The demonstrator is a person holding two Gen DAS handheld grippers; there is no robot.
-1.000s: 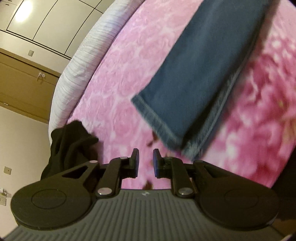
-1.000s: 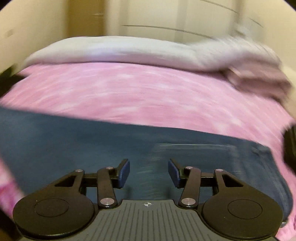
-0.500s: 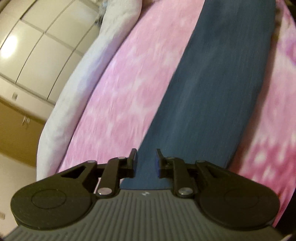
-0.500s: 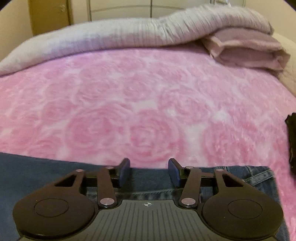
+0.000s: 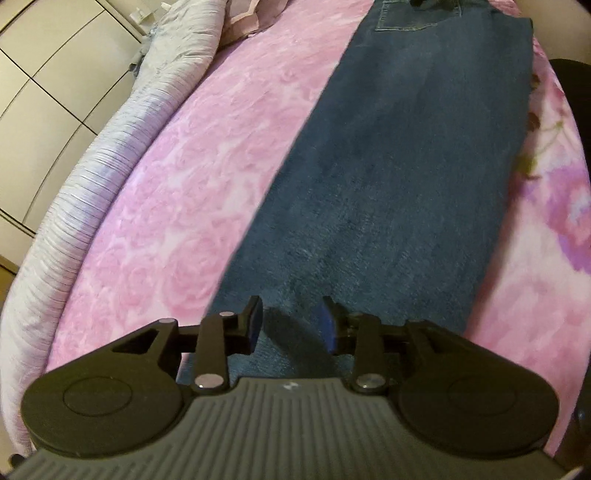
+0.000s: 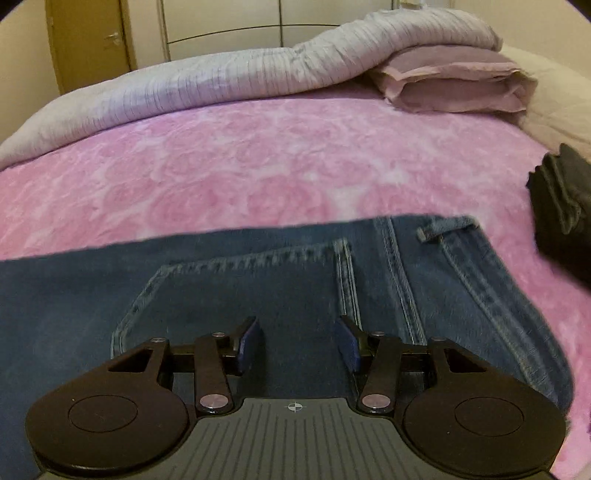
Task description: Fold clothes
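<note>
One jeans (image 5: 399,155) pocket (image 6: 236,291), flat

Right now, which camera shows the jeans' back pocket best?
The right wrist view: the pocket lies close and large, stitching clear, just beyond the tongs. The left wrist view shows it only small at the top edge, partly cut off.

Counts only:
- jeans (image 5: 399,177): 1 pair, laid flat, running from the bottom centre to the top of the left wrist frame; 1 back pocket (image 6: 236,295) visible at centre of the right wrist frame.
- pink blanket (image 6: 258,162): 1, fills the middle of the frame.
- grey ribbed duvet (image 6: 229,77): 1, across the top.
- folded mauve cloth (image 6: 454,85): 1, upper right.
- dark garment (image 6: 561,214): 1, at the right edge.
- door (image 6: 88,40): 1, upper left.
</note>
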